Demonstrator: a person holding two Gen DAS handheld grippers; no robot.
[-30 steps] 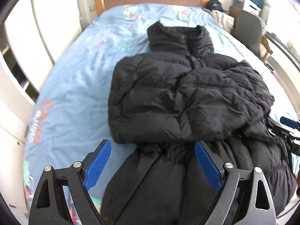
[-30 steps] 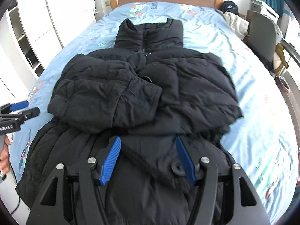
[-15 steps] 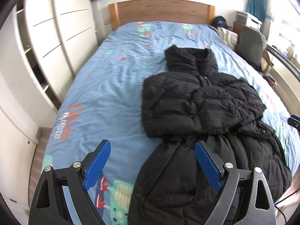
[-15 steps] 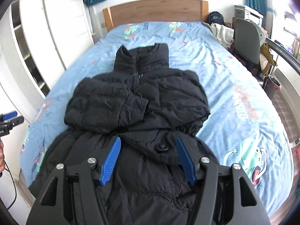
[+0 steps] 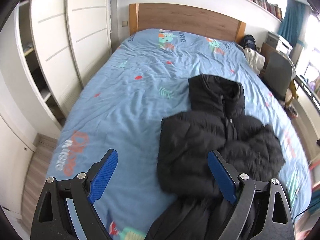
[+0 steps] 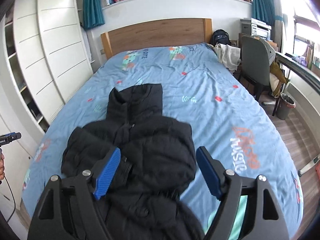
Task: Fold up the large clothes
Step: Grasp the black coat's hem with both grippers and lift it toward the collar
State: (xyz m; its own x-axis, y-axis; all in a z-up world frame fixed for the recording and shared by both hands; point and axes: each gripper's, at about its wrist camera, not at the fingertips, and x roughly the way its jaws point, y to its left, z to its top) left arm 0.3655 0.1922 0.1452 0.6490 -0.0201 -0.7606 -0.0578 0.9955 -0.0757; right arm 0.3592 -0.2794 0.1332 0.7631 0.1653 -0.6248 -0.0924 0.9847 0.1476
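Blue-padded jaws of the right gripper [image 6: 158,172] are spreading apart above a black puffer coat [image 6: 140,146], nothing pinched between them, while the left gripper [image 5: 162,177] hangs wide open and empty over the coat's left edge and bare sheet. The coat lies lengthwise on the blue cartoon-print bedsheet [image 5: 124,104], collar toward the wooden headboard [image 6: 158,32], both sleeves crossed over its chest and its lower half running under the cameras toward the bed's foot. Slippery, springy padding is the likely hazard: the crossed sleeves could slide open when the hem is lifted, and the hem near the bed's foot could slip off the mattress. Beside a grey desk chair [image 6: 256,64], a small grey waste bin [image 6: 287,108] holds a pale liner; its contents cannot be made out.
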